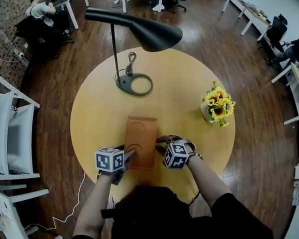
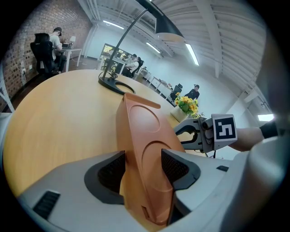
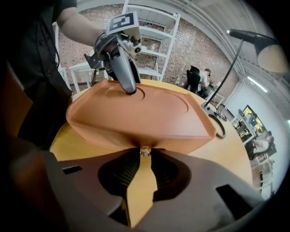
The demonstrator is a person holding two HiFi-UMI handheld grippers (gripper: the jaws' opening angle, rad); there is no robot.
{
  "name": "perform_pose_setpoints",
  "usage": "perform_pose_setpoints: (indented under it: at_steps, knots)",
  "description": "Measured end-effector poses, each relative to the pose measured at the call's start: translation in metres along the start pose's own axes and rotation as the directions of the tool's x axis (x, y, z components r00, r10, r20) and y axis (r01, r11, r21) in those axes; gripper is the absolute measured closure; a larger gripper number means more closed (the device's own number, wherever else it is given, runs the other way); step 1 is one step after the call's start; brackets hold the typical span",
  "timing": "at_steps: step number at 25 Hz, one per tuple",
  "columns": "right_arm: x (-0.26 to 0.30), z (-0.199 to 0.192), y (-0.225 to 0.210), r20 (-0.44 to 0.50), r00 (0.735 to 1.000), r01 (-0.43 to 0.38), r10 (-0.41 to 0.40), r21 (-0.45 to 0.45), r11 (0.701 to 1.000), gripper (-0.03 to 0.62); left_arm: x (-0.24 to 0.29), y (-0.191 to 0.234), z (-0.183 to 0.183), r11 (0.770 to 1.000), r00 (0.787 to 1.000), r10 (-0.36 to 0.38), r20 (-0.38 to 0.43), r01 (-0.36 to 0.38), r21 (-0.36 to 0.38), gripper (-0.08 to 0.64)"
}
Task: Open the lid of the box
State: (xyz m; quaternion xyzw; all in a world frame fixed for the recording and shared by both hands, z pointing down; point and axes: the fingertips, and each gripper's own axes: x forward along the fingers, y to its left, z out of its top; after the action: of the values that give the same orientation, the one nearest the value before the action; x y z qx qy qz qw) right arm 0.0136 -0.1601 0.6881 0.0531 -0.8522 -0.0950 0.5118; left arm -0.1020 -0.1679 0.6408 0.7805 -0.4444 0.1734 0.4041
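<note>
An orange-brown box (image 1: pixel 141 134) lies flat in the middle of the round wooden table (image 1: pixel 185 84), its lid down. My left gripper (image 1: pixel 131 154) is at the box's near left corner. In the left gripper view that gripper (image 2: pixel 142 168) is shut on the box (image 2: pixel 141 131), both pads pressed to its sides. My right gripper (image 1: pixel 161 145) is at the box's near right edge. In the right gripper view its tips (image 3: pixel 144 157) pinch a small silver clasp (image 3: pixel 144 151) on the box's side (image 3: pixel 136 115). The left gripper (image 3: pixel 123 72) shows across the lid.
A black desk lamp (image 1: pixel 137 29) stands at the back of the table, its ring base (image 1: pixel 134 85) beyond the box. A pot of sunflowers (image 1: pixel 218 106) sits at the right. White chairs (image 1: pixel 10 134) stand left of the table. People sit at desks far off.
</note>
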Motion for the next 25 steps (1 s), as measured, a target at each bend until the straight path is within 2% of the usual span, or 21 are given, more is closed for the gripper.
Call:
perform_pose_setpoints:
  at_steps: [4, 7, 12, 19, 25]
  knots:
    - [0.000, 0.000, -0.001, 0.012, 1.000, -0.008, 0.008, 0.014, 1.000, 0.514, 0.000, 0.002, 0.000, 1.000, 1.000, 0.004, 0.001, -0.004, -0.013, 0.318]
    - [-0.004, -0.005, -0.004, -0.001, 1.000, 0.020, -0.020, 0.043, 0.999, 0.514, 0.001, 0.003, -0.001, 1.000, 1.000, 0.010, 0.000, -0.010, -0.021, 0.318]
    - [-0.021, -0.038, -0.005, -0.052, 0.998, 0.050, -0.047, 0.062, 0.997, 0.514, -0.001, 0.004, -0.001, 1.000, 1.000, 0.016, 0.002, -0.016, -0.010, 0.318]
    - [-0.048, -0.092, -0.002, -0.143, 0.988, 0.082, -0.062, 0.139, 0.987, 0.515, 0.000, 0.006, -0.001, 1.000, 1.000, 0.020, 0.006, -0.020, -0.023, 0.318]
    - [-0.050, -0.110, 0.002, -0.141, 0.986, 0.118, -0.089, 0.210, 0.971, 0.515, 0.001, 0.008, -0.001, 0.999, 1.000, 0.022, 0.003, -0.022, -0.035, 0.318]
